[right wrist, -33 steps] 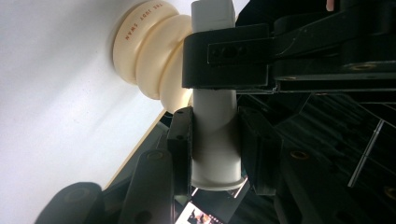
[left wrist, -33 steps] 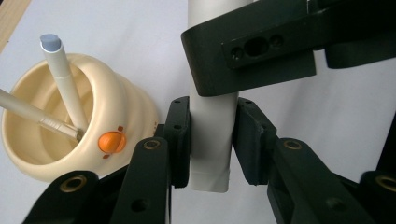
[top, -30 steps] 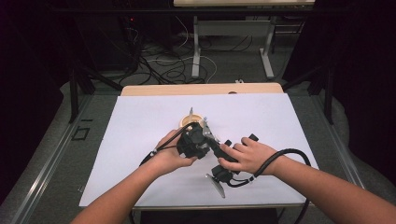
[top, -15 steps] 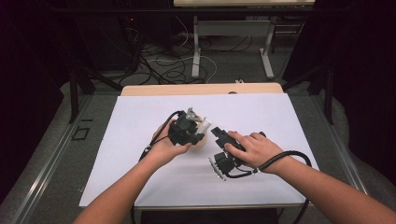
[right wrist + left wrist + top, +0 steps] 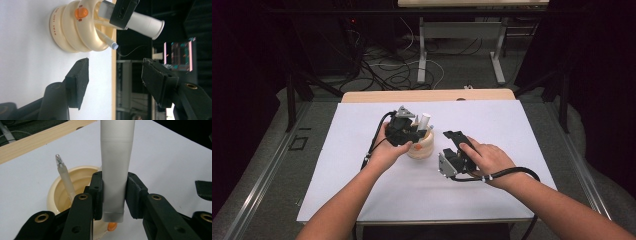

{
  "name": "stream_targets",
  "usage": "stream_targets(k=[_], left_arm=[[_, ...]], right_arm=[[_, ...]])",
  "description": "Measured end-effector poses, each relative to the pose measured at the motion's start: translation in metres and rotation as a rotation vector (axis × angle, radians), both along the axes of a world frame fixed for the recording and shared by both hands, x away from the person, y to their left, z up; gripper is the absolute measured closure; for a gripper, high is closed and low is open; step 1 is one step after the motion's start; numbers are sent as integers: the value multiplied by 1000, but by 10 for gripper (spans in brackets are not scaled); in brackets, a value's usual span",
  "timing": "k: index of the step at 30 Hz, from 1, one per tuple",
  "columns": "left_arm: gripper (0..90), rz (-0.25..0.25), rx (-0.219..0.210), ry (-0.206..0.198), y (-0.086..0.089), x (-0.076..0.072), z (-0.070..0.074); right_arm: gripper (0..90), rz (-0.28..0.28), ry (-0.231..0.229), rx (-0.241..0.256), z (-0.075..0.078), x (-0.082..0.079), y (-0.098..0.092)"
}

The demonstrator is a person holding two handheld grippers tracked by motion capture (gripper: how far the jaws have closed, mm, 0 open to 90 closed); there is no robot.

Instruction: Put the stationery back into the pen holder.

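We see the left gripper (image 5: 113, 195) pinching an upright white plastic tube (image 5: 116, 167) just above the ribbed cream cup (image 5: 422, 145) — the right gripper (image 5: 115, 75), jaws spread, waits beside it.

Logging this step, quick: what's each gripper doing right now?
Left gripper: closed on the white tube over the cream cup.
Right gripper: open, holding nothing.

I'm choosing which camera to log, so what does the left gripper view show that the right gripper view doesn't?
Left gripper view: the left gripper shut on the grey tube, crimped end down, and the cup's hollow inside. Right gripper view: the cup's ribbed outside with its orange knob, and the right gripper open. Both: cream cup, tube, pen.
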State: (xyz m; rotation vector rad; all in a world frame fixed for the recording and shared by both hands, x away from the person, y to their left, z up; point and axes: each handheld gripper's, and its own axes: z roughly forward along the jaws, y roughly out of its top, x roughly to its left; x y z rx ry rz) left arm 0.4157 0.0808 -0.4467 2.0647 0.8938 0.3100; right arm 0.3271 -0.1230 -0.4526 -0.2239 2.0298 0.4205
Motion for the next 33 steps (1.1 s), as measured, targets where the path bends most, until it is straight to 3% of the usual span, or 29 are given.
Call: stream_targets(k=[1, 4, 7, 8, 11, 14, 19, 23, 24, 26, 33], left_arm=[[701, 6, -10, -2, 1, 2, -2], [701, 29, -30, 14, 3, 7, -10], [701, 49, -47, 44, 6, 10, -17], [700, 65, -58, 35, 6, 11, -20], [700, 86, -93, 59, 7, 13, -24], [700, 85, -64, 45, 6, 15, -25], [700, 100, -68, 67, 4, 18, -30], [699, 102, -66, 65, 4, 18, -35], [699, 106, -64, 65, 4, 18, -37], [697, 112, -67, 72, 6, 18, -39], [694, 115, -51, 81, 6, 17, -42]], right_arm=[[367, -27, 12, -5, 0, 0, 0], [355, -27, 40, 17, -1, 1, 1], [350, -30, 43, 6, 1, 1, 1], [350, -36, 58, 25, 0, 0, 1], [350, -34, 83, 50, -2, 2, 0], [350, -47, 90, 42, -3, 2, -1], [349, -40, 91, 63, -3, 3, -2], [347, -101, 175, 119, -4, 5, -6], [345, -112, 191, 158, -6, 6, -7], [341, -140, 226, 169, -5, 8, -11], [327, -274, 393, 356, -9, 15, -24]])
